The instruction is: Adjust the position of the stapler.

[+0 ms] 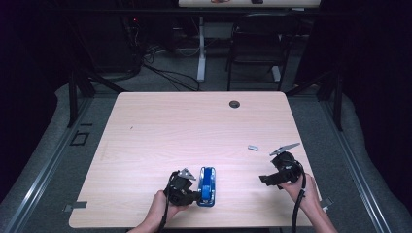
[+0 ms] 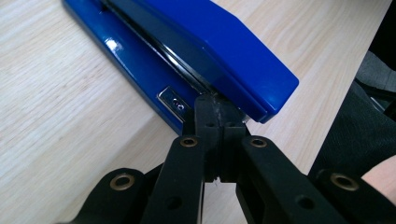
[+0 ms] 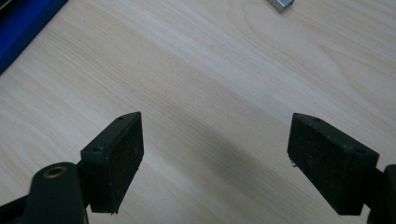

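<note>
A blue stapler (image 1: 207, 187) lies flat near the table's front edge, seen close up in the left gripper view as the stapler (image 2: 210, 46). My left gripper (image 1: 196, 195) is at the stapler's left side, shut, its jaws pressed together. The left gripper's tips (image 2: 215, 112) touch the gap between the stapler's base and its top arm at the front end, beside the metal anvil plate (image 2: 173, 103). My right gripper (image 1: 268, 180) hovers over bare table at the right, open and pointing left. The right gripper (image 3: 215, 154) holds nothing between its pads.
A small silver strip of staples (image 1: 252, 147) lies on the wooden table (image 1: 194, 126) ahead of my right gripper, also at the staples (image 3: 282, 4). A round cable hole (image 1: 234, 104) is near the far edge. A chair (image 1: 257, 43) and cables stand beyond the table.
</note>
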Motion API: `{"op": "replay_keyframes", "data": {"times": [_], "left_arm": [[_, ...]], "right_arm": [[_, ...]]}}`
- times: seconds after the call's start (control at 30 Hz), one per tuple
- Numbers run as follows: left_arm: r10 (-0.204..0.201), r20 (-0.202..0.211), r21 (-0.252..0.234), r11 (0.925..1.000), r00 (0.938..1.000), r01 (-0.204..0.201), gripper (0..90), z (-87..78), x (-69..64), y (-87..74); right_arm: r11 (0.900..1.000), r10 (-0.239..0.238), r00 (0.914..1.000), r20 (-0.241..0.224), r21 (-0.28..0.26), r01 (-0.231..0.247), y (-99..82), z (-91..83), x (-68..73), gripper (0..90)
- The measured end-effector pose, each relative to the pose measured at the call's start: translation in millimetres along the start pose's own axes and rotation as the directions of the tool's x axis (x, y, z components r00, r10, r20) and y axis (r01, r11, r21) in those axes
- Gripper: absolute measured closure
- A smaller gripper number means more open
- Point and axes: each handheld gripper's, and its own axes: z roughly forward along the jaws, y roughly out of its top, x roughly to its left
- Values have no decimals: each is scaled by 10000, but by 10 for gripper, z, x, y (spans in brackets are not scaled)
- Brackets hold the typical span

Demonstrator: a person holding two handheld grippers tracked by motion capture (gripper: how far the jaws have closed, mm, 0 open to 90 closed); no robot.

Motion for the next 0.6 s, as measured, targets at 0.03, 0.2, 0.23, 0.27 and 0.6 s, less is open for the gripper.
{"op": "replay_keyframes", "data": {"times": [0.03, 0.2, 0.23, 0.27, 0.6], "left_arm": [[-31, 21, -51, 10000, 10000, 31, 900, 14, -17, 2], [-48, 168, -208, 9998, 9998, 51, 900, 50, -45, 5], [-56, 188, -264, 9996, 9998, 61, 900, 62, -53, 7], [-48, 184, -313, 9995, 9998, 54, 900, 71, -58, 9], [399, 291, -705, 9968, 9988, -377, 900, 169, -150, 36]], "right_arm": [[10000, -58, 10000, 62, -2, 58, 5, -7, 15, 187], [9999, -36, 10000, -47, -105, 35, 24, -6, 74, 191], [9999, -75, 9999, -68, -72, 75, 29, -8, 81, 190], [9999, -12, 9999, -119, -117, 11, 36, -7, 105, 190], [9995, -87, 9985, -534, -308, 71, 142, 6, 335, 192]]}}
